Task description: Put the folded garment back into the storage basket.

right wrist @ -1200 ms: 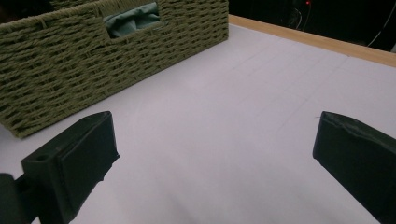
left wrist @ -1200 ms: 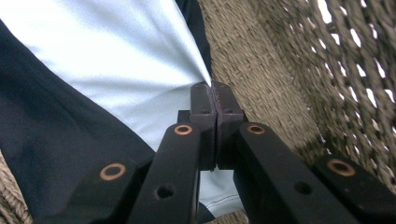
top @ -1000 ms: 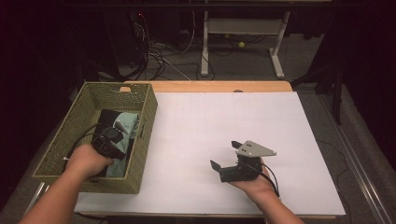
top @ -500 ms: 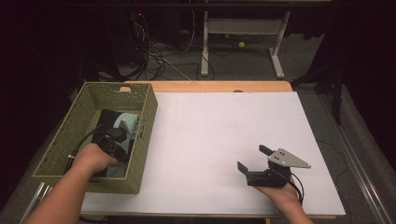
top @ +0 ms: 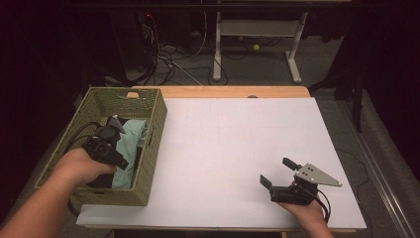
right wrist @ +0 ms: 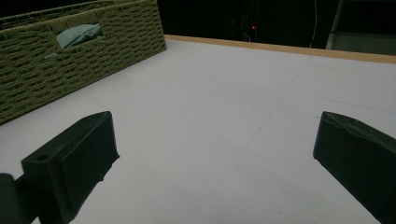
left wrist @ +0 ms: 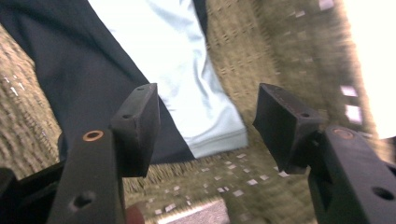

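The left claw (top: 115, 130) has just been opening above the light blue cloth (left wrist: 187, 70) in the wicker basket (top: 153, 148), nothing between its jaws; the right claw (top: 278, 172) gapes empty over the white counter (top: 237, 144)

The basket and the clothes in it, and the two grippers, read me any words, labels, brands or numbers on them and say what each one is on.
None: no readable text on the woven basket, the light blue cloth, the dark cloth, the left gripper or the right gripper.
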`<state>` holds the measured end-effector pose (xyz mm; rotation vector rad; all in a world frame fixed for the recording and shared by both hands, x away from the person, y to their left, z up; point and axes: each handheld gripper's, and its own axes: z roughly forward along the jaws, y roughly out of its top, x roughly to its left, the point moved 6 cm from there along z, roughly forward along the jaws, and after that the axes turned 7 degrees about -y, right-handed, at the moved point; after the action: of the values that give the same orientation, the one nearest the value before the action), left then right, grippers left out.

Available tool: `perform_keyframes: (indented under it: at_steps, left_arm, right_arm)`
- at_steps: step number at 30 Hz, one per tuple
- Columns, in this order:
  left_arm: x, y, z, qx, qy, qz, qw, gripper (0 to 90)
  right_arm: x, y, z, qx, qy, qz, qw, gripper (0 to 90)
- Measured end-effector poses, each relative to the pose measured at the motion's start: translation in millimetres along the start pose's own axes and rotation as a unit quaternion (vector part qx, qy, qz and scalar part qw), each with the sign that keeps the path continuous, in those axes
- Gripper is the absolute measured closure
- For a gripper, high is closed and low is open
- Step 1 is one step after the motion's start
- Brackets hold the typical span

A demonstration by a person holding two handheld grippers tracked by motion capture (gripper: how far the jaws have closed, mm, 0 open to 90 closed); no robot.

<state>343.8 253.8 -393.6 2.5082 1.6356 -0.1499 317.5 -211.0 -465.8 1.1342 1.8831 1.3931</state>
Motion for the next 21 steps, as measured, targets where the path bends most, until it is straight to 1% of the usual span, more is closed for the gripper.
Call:
perform_keyframes:
  at_steps: [1, 2, 3, 5, 7, 11, 12, 16, 18, 20, 21]
  left_arm:
    - [-4.2, 0.6, -3.9, 0.002, -0.003, 0.004, 1.0, 35.7]
    - [-8.7, 1.6, -7.4, 0.002, -0.003, 0.008, 1.0, 30.7]
    - [-14.4, 3.4, -11.5, 0.001, -0.002, 0.014, 0.9999, 29.3]
    - [-22.8, 6.8, -16.0, -0.003, -0.001, 0.023, 0.9997, 24.8]
    - [-34.6, 12.2, -18.2, -0.009, -0.005, 0.03, 0.9995, 20.0]
    - [-51.8, 21.2, -13.2, -0.005, -0.001, 0.05, 0.9988, 12.0]
    - [-58.1, 25.1, -10.9, -0.007, -0.005, 0.054, 0.9985, 11.8]
    - [-78.0, 37.8, -3.5, -0.008, -0.011, 0.07, 0.9975, 1.3]
    - [-85.4, 42.9, -0.5, -0.005, -0.013, 0.077, 0.9969, 0.0]
    - [-93.6, 49.1, 2.6, -0.009, -0.015, 0.085, 0.9962, 0.0]
    - [-97.2, 52.2, 4.2, -0.011, -0.02, 0.088, 0.9959, 0.0]
  right_arm:
    - [-0.8, 0.2, 0.0, -0.001, 0.0, 0.0, 1.0, 0.0]
    - [-1.3, 0.2, -0.2, 0.0, 0.0, 0.004, 1.0, 0.0]
    - [-1.8, 0.2, -0.1, 0.0, -0.001, 0.006, 1.0, 0.0]
    - [-2.8, 0.2, -0.1, 0.0, -0.003, 0.005, 1.0, 0.0]
    - [-3.3, 0.5, -0.5, -0.001, -0.004, 0.006, 1.0, 0.0]
    - [-4.9, -0.6, 0.3, 0.002, -0.006, 0.005, 1.0, 0.0]
    - [-5.3, -0.6, 0.2, 0.001, -0.006, 0.005, 1.0, 0.0]
    - [-6.7, -1.2, -1.5, 0.001, -0.008, 0.006, 0.9999, 0.0]
    - [-7.5, -1.4, -2.0, 0.001, -0.009, 0.005, 0.9999, 0.0]
    - [-9.2, -1.5, -2.1, 0.003, -0.01, 0.006, 0.9999, 0.0]
    - [-9.7, -1.5, -2.0, 0.002, -0.011, 0.006, 0.9999, 0.0]
